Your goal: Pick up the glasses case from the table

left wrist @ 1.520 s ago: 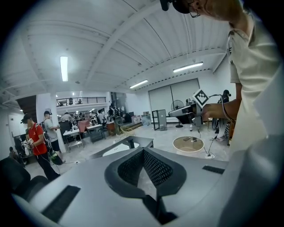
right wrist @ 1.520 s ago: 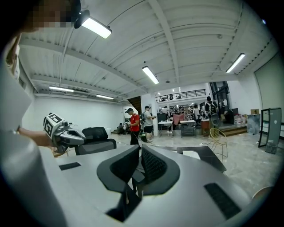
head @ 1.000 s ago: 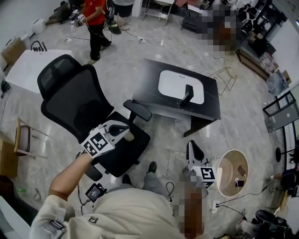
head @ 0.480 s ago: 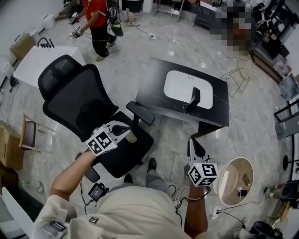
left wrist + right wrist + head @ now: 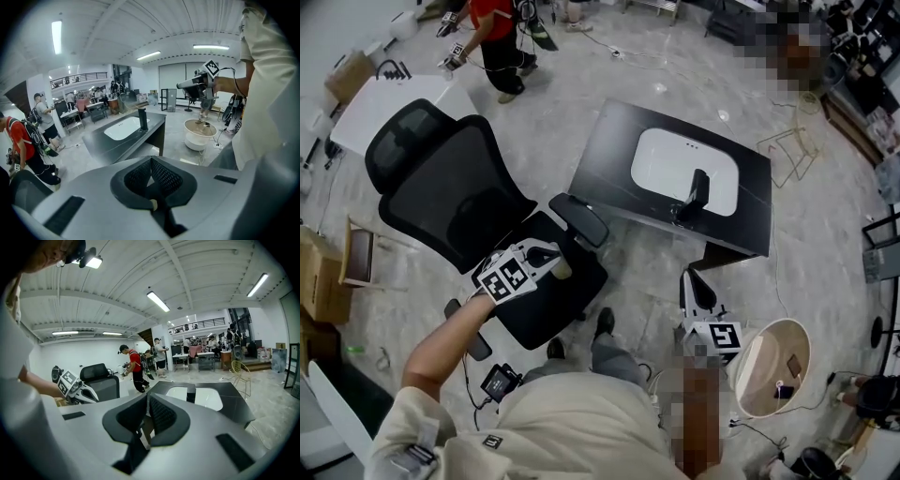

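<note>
Black, seemingly upright on the surface [image 5: 614, 164], the glasses case [image 5: 697, 194] stands ahead, nearer our right hand-held gripper [image 5: 688, 279] than our left hand-held gripper [image 5: 553, 257]; both clenched, empty.

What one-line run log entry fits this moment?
phase: pre-grasp | left tool: shut, empty | right tool: shut, empty | case: on table, untouched

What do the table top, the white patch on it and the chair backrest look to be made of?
The table top looks like dark, semi-gloss board, maybe laminate or paint; ceiling lights reflect softly in it. The white patch looks like a smooth, matte mat with rounded corners; its material is unclear. The chair backrest seems to be black mesh in a hard frame.
</note>
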